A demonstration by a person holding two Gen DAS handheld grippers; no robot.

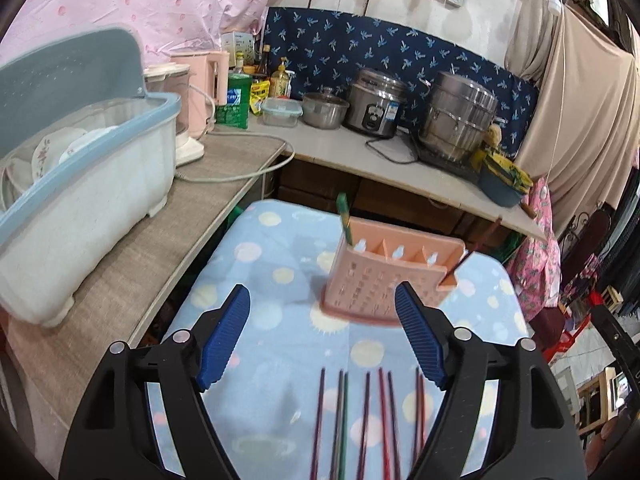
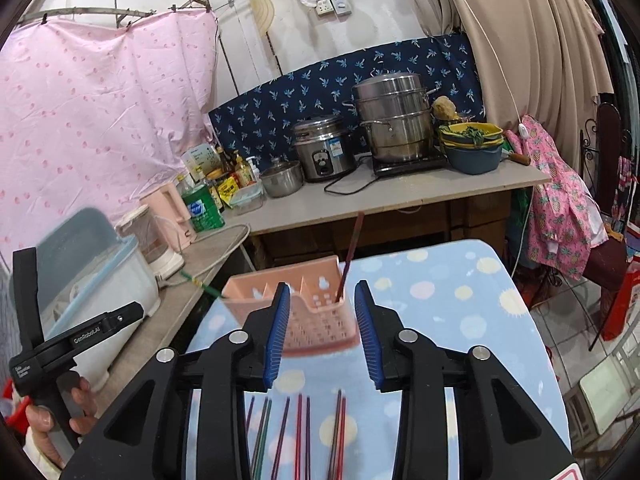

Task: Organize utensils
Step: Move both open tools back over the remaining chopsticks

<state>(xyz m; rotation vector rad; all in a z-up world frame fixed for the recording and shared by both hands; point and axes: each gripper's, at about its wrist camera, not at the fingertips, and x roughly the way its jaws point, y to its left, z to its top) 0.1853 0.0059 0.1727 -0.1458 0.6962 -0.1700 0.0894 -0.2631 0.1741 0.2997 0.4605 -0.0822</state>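
I read my left gripper [image 1: 322, 320] as released, jaws wide, holding nothing. My right gripper [image 2: 322, 320] is also parted and empty. The pink utensil holder [image 1: 390, 276] stands at frame centre on the dotted blue cloth [image 1: 276, 264]; a green chopstick [image 1: 344, 218] sits in its left end compartment, a dark red one [image 1: 472, 250] at right. Loose chopsticks [image 1: 368, 420] lie along the lower edge, between the fingers.

Left tongs [image 1: 322, 334] spread wide, empty — right tongs [image 2: 322, 332] parted too, narrower.

"GenRoboAI" on black left hand-held gripper [image 2: 86, 334] body; rest illegible.
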